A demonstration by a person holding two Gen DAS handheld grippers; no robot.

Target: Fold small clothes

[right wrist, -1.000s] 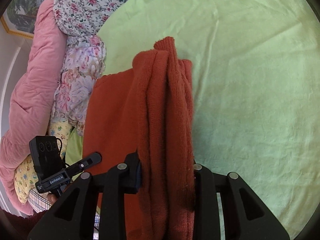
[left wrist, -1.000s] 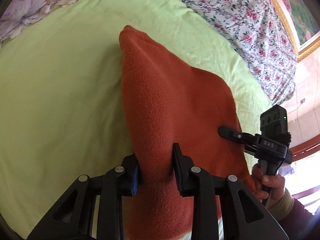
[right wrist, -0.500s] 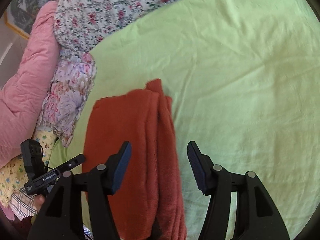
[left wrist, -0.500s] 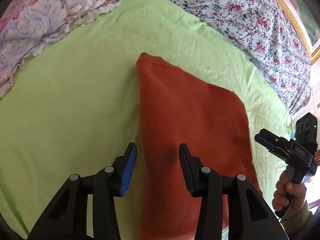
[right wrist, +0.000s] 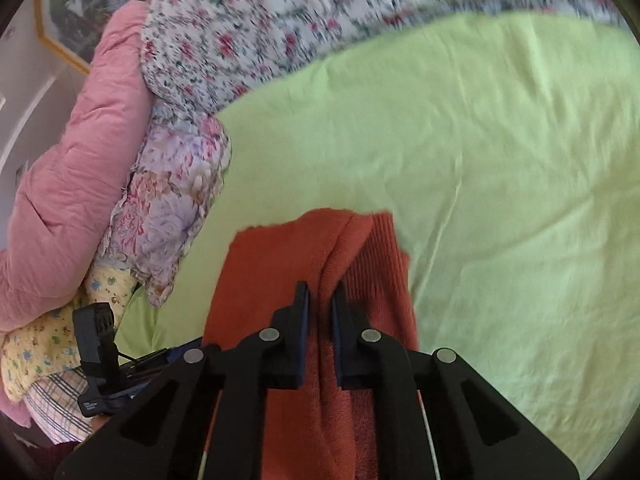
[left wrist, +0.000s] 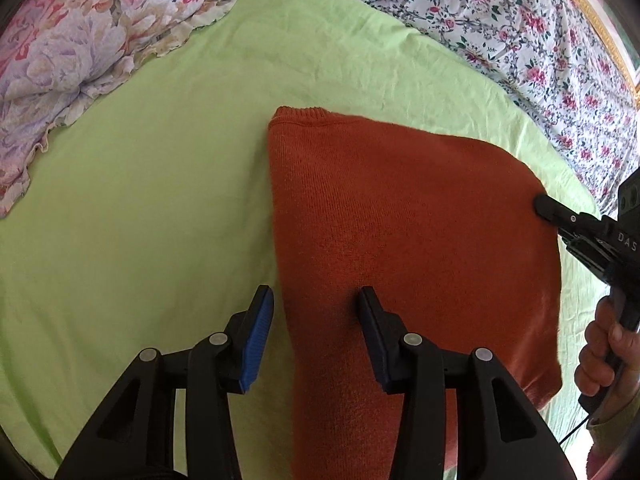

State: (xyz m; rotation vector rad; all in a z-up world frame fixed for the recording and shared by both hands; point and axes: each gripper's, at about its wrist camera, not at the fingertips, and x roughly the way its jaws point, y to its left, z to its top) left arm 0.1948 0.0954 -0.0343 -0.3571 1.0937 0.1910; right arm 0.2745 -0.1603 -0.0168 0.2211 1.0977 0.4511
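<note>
A folded rust-orange knit sweater (left wrist: pixel 400 220) lies flat on the light green bedsheet (left wrist: pixel 140 200). My left gripper (left wrist: pixel 316 320) is open just above the sweater's left folded edge, one finger over the sheet and one over the knit, holding nothing. My right gripper (right wrist: pixel 320 312) has its jaws nearly together around a raised ridge of the sweater (right wrist: pixel 312 264) at its thick folded side. The right gripper also shows at the sweater's right edge in the left wrist view (left wrist: pixel 560 216), and the left gripper shows at lower left in the right wrist view (right wrist: pixel 120 368).
A purple floral quilt (left wrist: pixel 80 32) lies at the sheet's far left. A white rose-print cover (left wrist: pixel 500 20) runs along the far side. A pink duvet (right wrist: pixel 72 160) and yellow and checked clothes (right wrist: pixel 48 352) are piled at the left of the right wrist view.
Both grippers let the sweater down onto the sheet and opened. The left one stays open. The right one has since closed again on a ridge of the sweater.
</note>
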